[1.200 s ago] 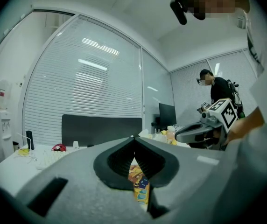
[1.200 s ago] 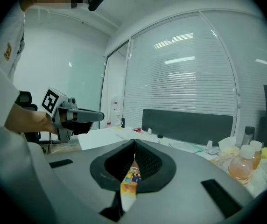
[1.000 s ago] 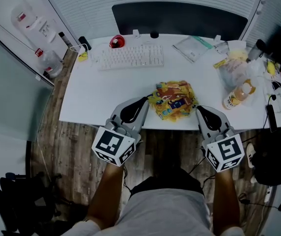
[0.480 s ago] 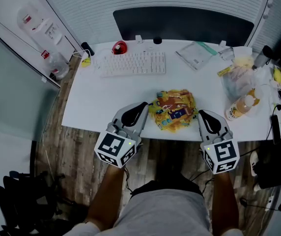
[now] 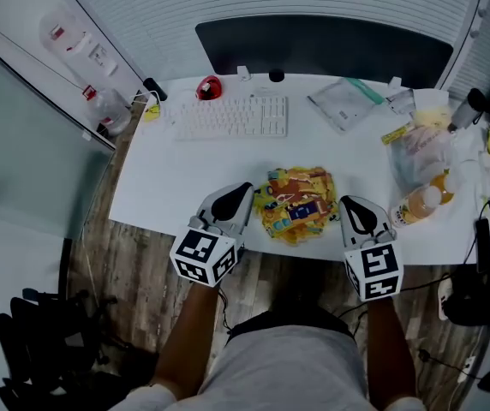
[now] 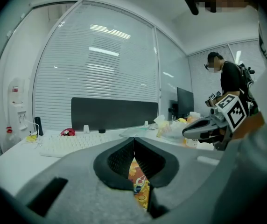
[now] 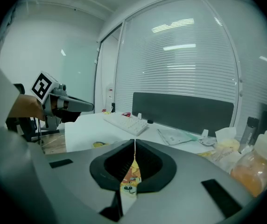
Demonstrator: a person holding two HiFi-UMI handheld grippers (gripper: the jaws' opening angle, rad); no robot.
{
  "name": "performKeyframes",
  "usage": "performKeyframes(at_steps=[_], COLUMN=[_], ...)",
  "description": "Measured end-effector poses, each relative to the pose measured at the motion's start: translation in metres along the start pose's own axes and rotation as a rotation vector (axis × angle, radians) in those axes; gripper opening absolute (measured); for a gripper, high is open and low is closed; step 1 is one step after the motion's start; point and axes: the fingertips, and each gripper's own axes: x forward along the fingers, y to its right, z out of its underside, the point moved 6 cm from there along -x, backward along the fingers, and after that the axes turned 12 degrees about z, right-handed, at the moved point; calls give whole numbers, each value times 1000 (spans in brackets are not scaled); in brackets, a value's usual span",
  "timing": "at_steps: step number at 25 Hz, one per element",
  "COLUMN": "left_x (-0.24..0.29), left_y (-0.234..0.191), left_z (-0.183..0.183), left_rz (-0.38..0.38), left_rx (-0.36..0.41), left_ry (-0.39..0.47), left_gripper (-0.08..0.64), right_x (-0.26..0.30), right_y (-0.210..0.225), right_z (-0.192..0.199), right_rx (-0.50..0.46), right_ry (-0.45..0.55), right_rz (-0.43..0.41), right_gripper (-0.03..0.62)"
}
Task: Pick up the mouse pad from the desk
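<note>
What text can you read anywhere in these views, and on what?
No text reads clearly.
mouse pad: cartoon print, lettering too blurred.
marker cubes: black square patterns, no words.
wall unit: red labels, too small.

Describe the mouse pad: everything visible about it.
The mouse pad is a thin, floppy sheet printed with yellow, orange and blue cartoon patterns, and it looks rumpled rather than flat. It is at the near edge of the white desk, in front of the keyboard. The left gripper pinches its left side and the right gripper its right side. Whether it is lifted clear of the desk cannot be told.
</note>
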Motion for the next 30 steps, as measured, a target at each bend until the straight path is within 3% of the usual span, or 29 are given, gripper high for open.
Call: performKeyframes(at_steps=[5,15,25,26,28,30], left_x=[11,25,37,38,40,41], left_y=[-6,-21,-47,-49,-53,-56], left_z=[14,39,65,68,75,84], left_rz=[-61,-102,-43,-35,-17,-4], left_rx=[-43,-133,-237,-248,-276,-301], left_ry=[-53,-176,-342,-358,-395,-436], left_gripper=[16,17,20,25,104,148], right_x=[12,30,44,45,47,49], right_y=[10,14,9,8,5,3], right_z=[10,25,44,47,53,61], right_rx=[-1,18,102,113,133,151], right_ry=[-32,-122,-293,-316,-365,-414], right_rz=[-23,-34,15,16,13,14], right_gripper=[14,15,17,24,131,148])
